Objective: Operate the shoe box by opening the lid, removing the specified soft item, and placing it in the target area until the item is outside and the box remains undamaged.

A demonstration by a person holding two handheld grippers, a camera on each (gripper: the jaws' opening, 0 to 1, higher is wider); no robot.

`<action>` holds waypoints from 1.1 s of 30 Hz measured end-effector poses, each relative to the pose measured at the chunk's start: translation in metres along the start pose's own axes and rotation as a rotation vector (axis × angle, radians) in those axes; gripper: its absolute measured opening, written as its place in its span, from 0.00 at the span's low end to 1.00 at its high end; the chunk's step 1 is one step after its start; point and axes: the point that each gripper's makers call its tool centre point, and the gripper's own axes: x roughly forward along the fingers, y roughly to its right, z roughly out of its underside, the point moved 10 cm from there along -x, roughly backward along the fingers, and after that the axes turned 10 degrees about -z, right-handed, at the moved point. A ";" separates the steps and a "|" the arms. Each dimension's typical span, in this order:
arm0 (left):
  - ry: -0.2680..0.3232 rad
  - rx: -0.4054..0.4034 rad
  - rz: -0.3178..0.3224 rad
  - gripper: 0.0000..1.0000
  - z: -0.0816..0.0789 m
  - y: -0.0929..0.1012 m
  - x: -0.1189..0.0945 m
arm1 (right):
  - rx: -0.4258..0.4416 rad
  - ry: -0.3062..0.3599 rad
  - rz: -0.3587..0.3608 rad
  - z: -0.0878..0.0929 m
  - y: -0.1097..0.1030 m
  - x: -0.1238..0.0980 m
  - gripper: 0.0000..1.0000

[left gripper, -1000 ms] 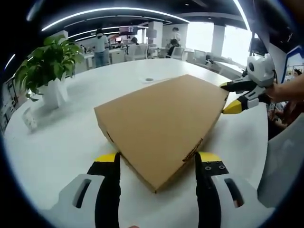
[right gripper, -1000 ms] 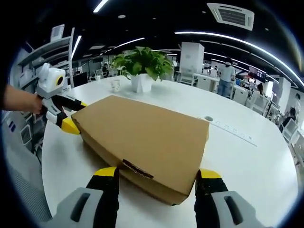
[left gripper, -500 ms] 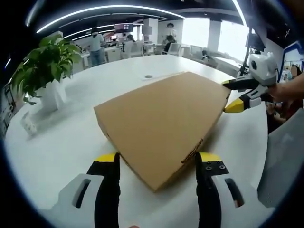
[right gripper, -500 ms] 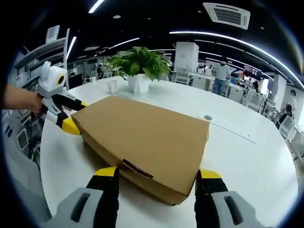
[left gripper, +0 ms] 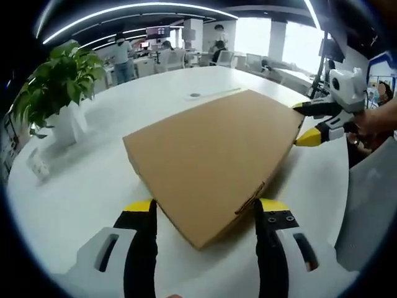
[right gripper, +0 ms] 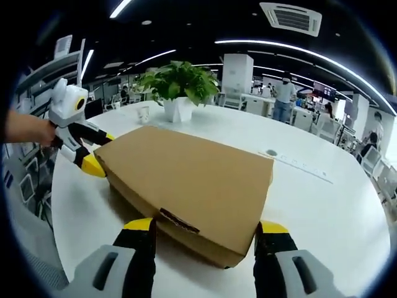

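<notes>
A shut brown cardboard shoe box (left gripper: pixel 211 161) lies flat on the white round table (left gripper: pixel 80 186). My left gripper (left gripper: pixel 203 210) is open, and a near corner of the box sits between its jaws. My right gripper (right gripper: pixel 205 226) is also open, straddling the box (right gripper: pixel 186 180) at its front edge, by the lid's tab. In the left gripper view the right gripper (left gripper: pixel 299 124) brackets the far right corner. In the right gripper view the left gripper (right gripper: pixel 99 151) brackets the left corner. The lid is down, so the inside is hidden.
A potted plant (left gripper: pixel 53 87) in a white pot stands on the table's left side, also visible as the plant (right gripper: pixel 180 84) behind the box. A small cup (right gripper: pixel 144 113) stands near it. A round cable port (right gripper: pixel 271 153) lies beyond the box. Office desks and people fill the background.
Both views have shifted slightly, so the background has slid a little. The box and both grippers keep the same places relative to each other; the lid stays shut.
</notes>
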 end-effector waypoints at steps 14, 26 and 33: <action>-0.015 0.034 0.021 0.64 0.003 -0.016 -0.001 | 0.030 0.003 0.015 -0.002 -0.017 0.003 0.60; -0.030 0.064 0.024 0.65 0.005 -0.028 -0.004 | 0.028 -0.005 0.018 -0.004 -0.030 0.006 0.57; -0.036 0.056 0.017 0.64 0.008 -0.030 -0.008 | 0.020 -0.006 0.011 -0.004 -0.035 0.008 0.58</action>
